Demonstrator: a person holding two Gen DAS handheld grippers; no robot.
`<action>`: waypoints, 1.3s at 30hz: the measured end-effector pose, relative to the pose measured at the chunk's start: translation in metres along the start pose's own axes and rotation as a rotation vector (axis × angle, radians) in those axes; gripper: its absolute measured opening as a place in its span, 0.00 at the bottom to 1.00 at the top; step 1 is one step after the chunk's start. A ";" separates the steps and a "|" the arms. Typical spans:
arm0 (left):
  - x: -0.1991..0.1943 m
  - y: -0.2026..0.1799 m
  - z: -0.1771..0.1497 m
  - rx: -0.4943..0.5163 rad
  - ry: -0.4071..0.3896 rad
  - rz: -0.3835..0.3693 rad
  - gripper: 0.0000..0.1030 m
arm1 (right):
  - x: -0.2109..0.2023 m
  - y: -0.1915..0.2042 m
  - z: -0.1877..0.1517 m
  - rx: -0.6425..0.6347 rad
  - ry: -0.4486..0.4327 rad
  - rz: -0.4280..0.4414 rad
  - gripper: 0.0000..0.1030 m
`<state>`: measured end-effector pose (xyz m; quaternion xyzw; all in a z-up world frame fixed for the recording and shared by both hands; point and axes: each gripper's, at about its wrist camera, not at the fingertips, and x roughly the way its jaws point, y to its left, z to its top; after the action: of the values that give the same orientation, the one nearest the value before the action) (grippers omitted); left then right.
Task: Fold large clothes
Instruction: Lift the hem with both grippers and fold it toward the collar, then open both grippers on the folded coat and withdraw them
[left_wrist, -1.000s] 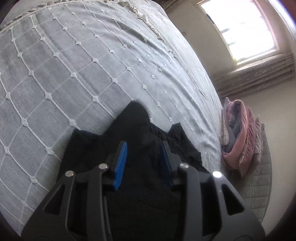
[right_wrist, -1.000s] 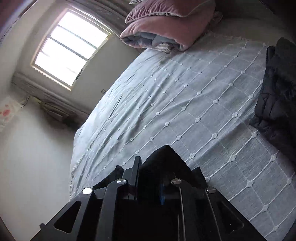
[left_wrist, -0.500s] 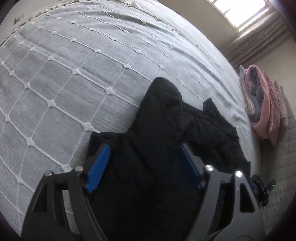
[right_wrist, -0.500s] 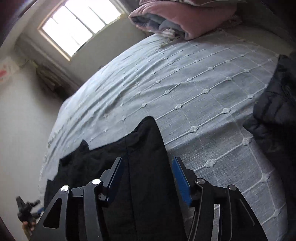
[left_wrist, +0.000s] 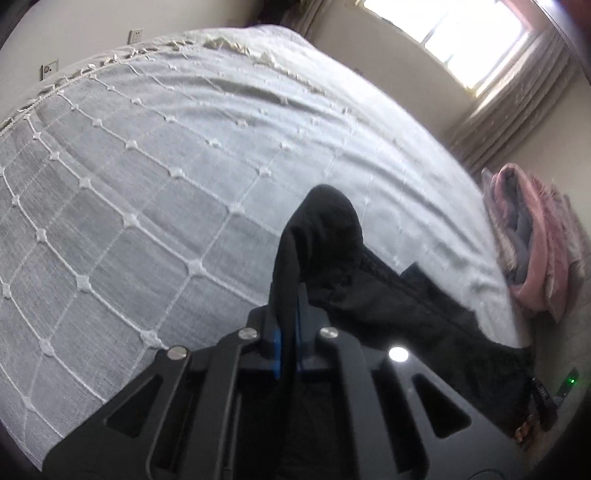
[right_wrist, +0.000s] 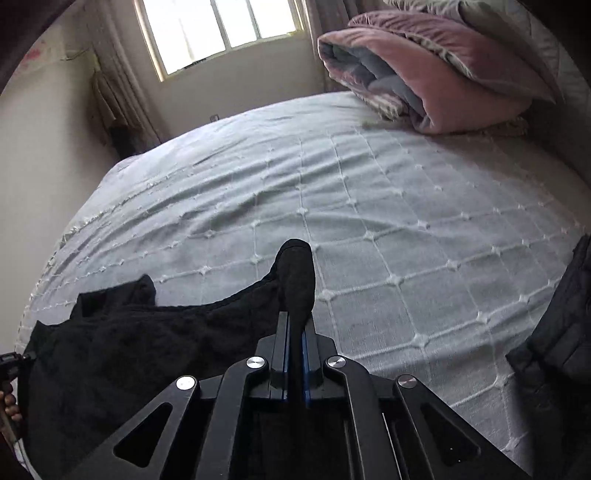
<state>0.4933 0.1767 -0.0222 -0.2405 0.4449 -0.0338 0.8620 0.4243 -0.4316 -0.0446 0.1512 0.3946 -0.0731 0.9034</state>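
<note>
A black garment (left_wrist: 388, 295) lies on the grey-white quilted bedspread (left_wrist: 147, 184) near the bed's edge. My left gripper (left_wrist: 286, 317) is shut on a fold of the garment, which sticks up past the fingertips. In the right wrist view the same black garment (right_wrist: 129, 332) stretches to the left across the bedspread (right_wrist: 369, 221). My right gripper (right_wrist: 295, 332) is shut on another fold of it, which also stands up between the blue pads.
A folded pink and grey blanket (right_wrist: 424, 74) lies at the head of the bed; it also shows in the left wrist view (left_wrist: 535, 240). A second dark padded garment (right_wrist: 561, 325) lies at the right. A window (right_wrist: 221, 29) is on the far wall.
Both grippers were open around the black fabric half a second ago and are now shut on it. The folds now stand pinched and raised above the bedspread.
</note>
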 end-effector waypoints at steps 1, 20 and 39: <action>-0.006 0.001 0.006 -0.018 -0.027 -0.012 0.06 | -0.009 0.007 0.010 -0.007 -0.043 -0.001 0.04; 0.085 0.005 -0.004 0.014 -0.093 0.243 0.15 | 0.133 0.010 0.000 0.075 0.078 -0.183 0.10; -0.150 0.023 -0.164 0.149 -0.105 0.130 0.70 | -0.098 -0.022 -0.138 0.256 -0.003 0.011 0.83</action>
<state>0.2709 0.1749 -0.0005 -0.1475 0.4103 0.0018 0.8999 0.2575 -0.4051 -0.0658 0.2675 0.3798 -0.1184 0.8776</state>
